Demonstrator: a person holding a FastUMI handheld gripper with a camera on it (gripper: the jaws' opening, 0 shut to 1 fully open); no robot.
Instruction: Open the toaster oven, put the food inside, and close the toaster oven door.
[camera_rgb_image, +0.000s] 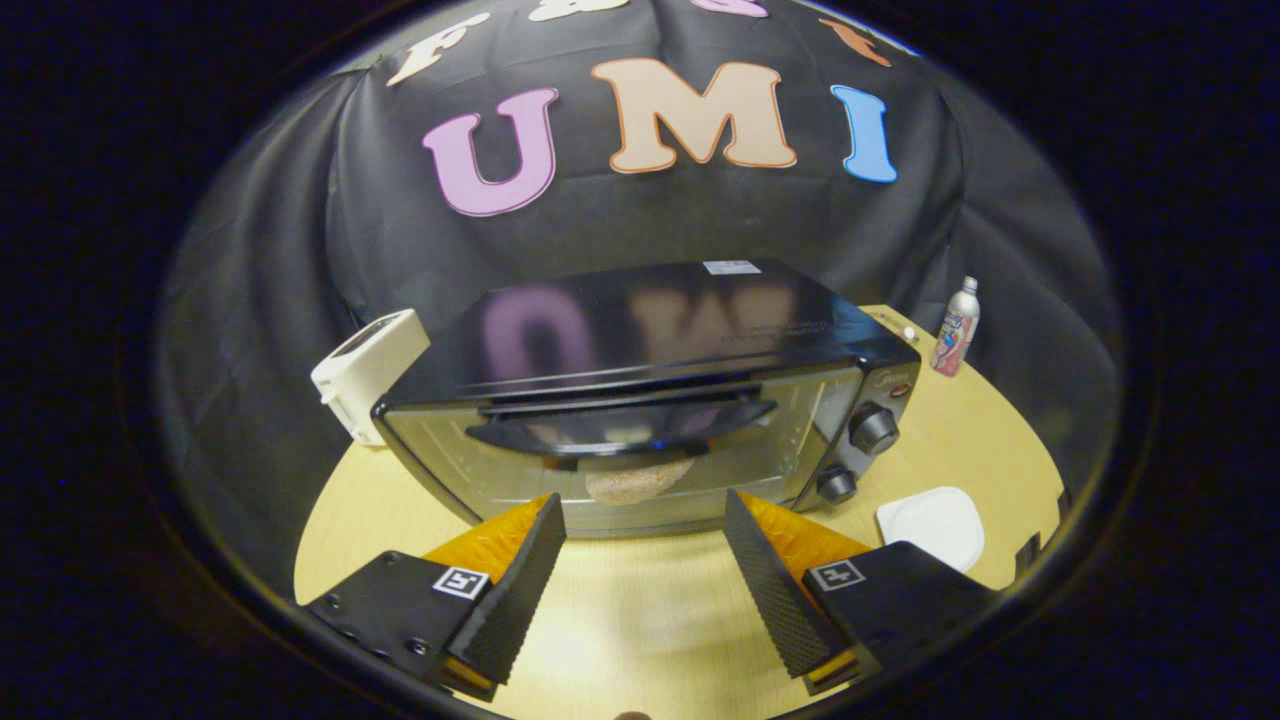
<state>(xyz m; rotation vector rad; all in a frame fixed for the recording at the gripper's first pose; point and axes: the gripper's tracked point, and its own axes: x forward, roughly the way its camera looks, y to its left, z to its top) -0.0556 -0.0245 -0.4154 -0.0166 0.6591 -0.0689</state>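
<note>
The black glossy toaster oven with a glass door (640, 400) stands on the pale wooden bench (620, 620), door closed. A round brown piece of food (637, 483) shows behind the glass, low inside the oven. The tool (645, 560) hangs just in front of the oven, its 2 fingers (520, 590) spread wide and holding nothing. A white square plate (932, 525) lies right of the oven; a white toaster (367, 372) stands at its left.

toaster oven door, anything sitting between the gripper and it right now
Nothing visible does. The gripper is open and empty, and just bare table lies between its fingers and the shut toaster oven door. The white plate lies off to the side, and the food shows behind the glass.
</note>
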